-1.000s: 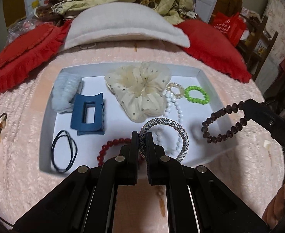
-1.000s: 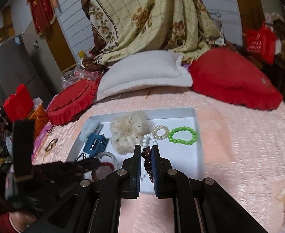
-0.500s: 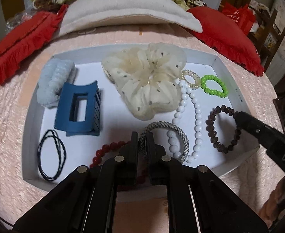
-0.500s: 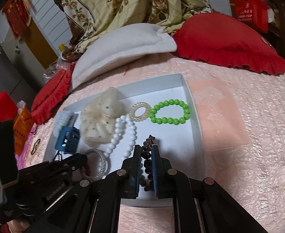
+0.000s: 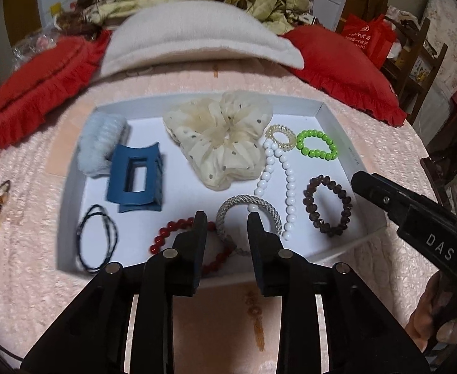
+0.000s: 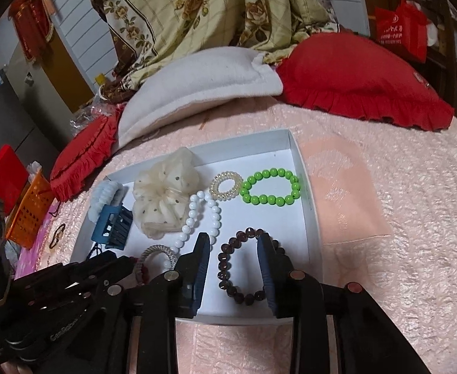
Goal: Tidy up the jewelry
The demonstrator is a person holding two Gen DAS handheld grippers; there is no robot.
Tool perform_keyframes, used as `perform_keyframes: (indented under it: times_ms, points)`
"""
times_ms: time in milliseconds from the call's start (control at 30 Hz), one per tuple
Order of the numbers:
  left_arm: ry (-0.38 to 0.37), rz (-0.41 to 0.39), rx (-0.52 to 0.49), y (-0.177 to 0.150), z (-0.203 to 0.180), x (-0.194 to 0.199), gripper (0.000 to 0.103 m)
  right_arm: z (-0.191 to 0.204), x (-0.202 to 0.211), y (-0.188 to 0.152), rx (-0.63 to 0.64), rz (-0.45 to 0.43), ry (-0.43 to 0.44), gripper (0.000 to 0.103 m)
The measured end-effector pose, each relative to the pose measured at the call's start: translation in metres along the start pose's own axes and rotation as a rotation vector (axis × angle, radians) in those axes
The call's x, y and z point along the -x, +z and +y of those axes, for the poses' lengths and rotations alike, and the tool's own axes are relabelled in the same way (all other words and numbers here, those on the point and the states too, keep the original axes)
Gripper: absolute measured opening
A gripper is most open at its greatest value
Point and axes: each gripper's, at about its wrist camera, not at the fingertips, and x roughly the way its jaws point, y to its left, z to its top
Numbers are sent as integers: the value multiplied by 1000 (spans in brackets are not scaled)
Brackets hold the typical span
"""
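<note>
Both jaws just opened. Left hand-held gripper (image 5: 226, 218) released over silver bangle (image 5: 247, 215) in white tray (image 5: 337, 118); right hand-held gripper (image 6: 234, 240) released, straddling brown bracelet (image 6: 244, 268). Only right view shows orange basket (image 6: 29, 208).

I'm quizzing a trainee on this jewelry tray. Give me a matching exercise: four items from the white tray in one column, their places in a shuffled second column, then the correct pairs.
Items:
1. blue plastic claw clip
2. bright green bead bracelet
3. dark brown faceted bead bracelet
4. thin black hair tie

Places:
A. tray's near left corner
B. between the open right gripper's fingers
C. tray's far right corner
D. against the pale blue fuzzy scrunchie

Pairs: 1-D, 2-C, 3-B, 4-A
</note>
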Motion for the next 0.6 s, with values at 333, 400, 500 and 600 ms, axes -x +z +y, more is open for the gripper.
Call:
perform_keyframes:
  times_ms: [333, 400, 500, 600]
  points:
    - [101, -98, -43, -48, 9, 60, 36, 18, 46, -37, 115, -50, -47, 30]
    - [108, -109, -39, -62, 11, 71, 36, 19, 52, -45, 134, -52, -61, 30]
    - [112, -124, -33, -77, 12, 85, 36, 24, 61, -60, 161, -54, -81, 30]
    - [129, -144, -28, -94, 10, 100, 36, 27, 75, -76, 164, -71, -93, 30]
